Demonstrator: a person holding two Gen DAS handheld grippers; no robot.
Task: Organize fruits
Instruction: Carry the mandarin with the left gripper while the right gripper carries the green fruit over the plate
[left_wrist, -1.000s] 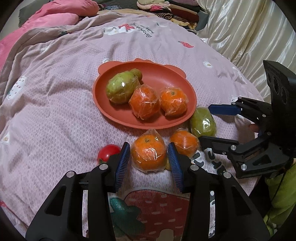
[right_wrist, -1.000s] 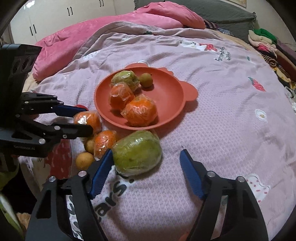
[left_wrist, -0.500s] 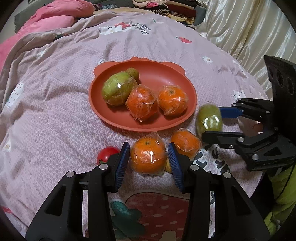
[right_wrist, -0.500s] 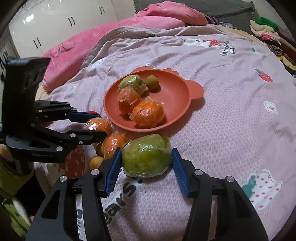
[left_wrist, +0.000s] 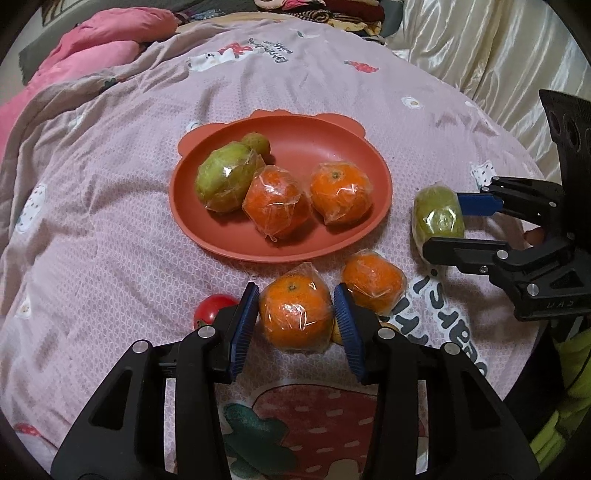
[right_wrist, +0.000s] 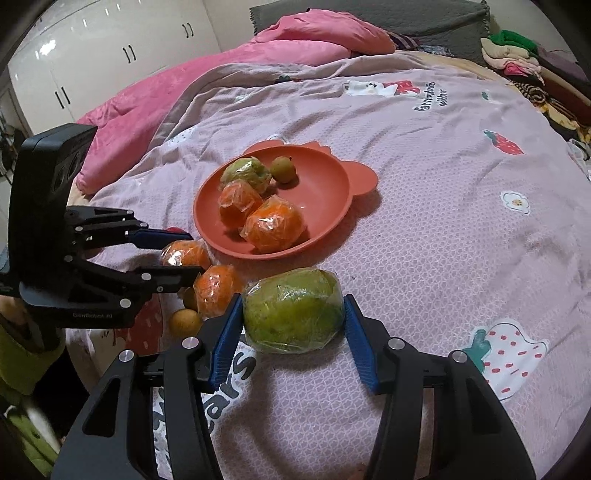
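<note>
A terracotta plate (left_wrist: 332, 147) (right_wrist: 325, 184) lies on the bed and holds a wrapped green fruit, two wrapped oranges and a small brown fruit. My left gripper (left_wrist: 295, 317) is shut on a plastic-wrapped orange (left_wrist: 295, 310), also in the right wrist view (right_wrist: 184, 253). My right gripper (right_wrist: 293, 314) is shut on a wrapped green fruit (right_wrist: 293, 310) and holds it above the blanket, right of the plate in the left wrist view (left_wrist: 437, 216). Another wrapped orange (left_wrist: 373, 280) (right_wrist: 216, 288) lies beside the left gripper.
A red tomato (left_wrist: 212, 310) lies left of the left gripper. Two small brown fruits (right_wrist: 184, 321) lie near the bed's edge. A pink quilt (right_wrist: 258, 62) and folded clothes (right_wrist: 517, 55) lie at the far side. A cream curtain (left_wrist: 498, 55) hangs to the right.
My right gripper closed on the green fruit and lifted it off the blanket. My left gripper closed on the wrapped orange.
</note>
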